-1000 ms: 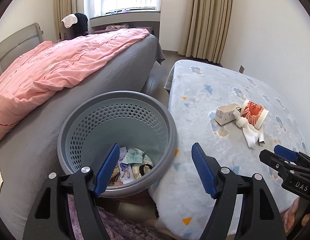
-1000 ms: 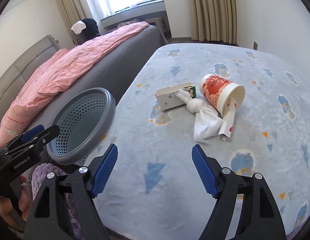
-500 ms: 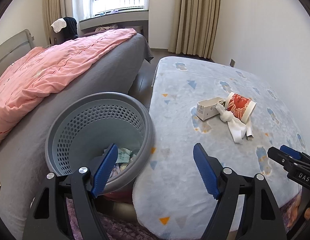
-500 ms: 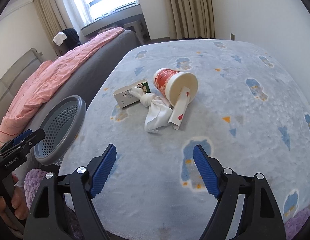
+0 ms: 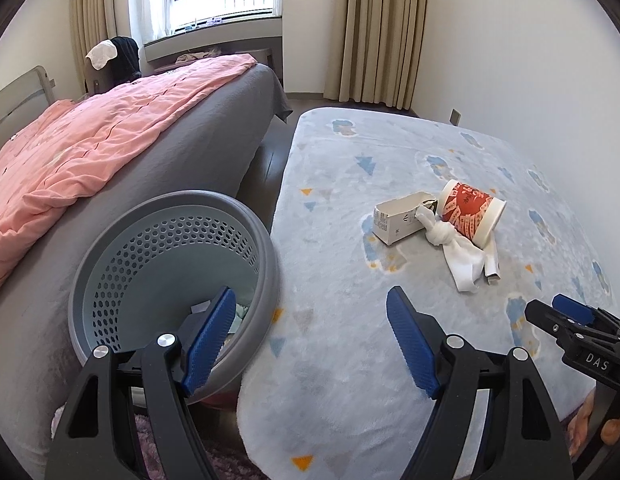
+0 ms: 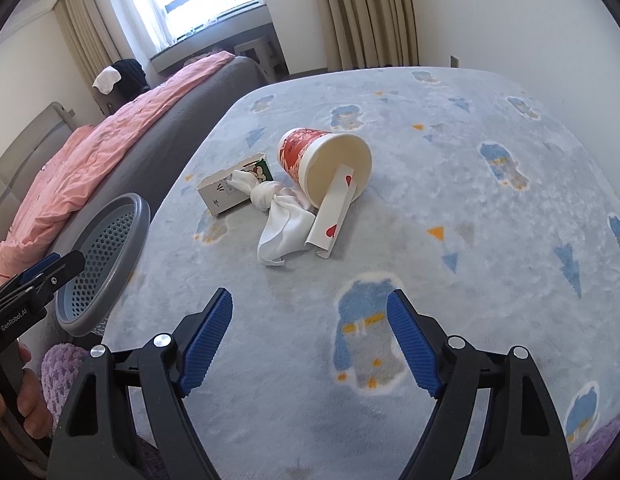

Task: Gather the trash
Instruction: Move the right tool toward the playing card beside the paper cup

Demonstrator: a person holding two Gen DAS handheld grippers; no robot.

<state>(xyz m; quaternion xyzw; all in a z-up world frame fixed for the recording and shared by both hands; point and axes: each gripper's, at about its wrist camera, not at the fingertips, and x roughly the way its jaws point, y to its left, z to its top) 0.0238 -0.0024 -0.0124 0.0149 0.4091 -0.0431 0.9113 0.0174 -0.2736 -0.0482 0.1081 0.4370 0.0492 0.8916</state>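
Lying together on the blue blanket [image 6: 450,184] are a tipped red cup [image 6: 324,166], a small carton [image 6: 233,190], a knotted white cloth [image 6: 279,220] and a playing card [image 6: 336,216]. Both the right tongs [image 6: 310,344] and left tongs [image 5: 310,336] gape wide, empty. The grey basket [image 5: 245,224] stands just beside the blanket's edge.

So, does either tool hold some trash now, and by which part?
Nothing is held: left tool and right tool are both open and empty.
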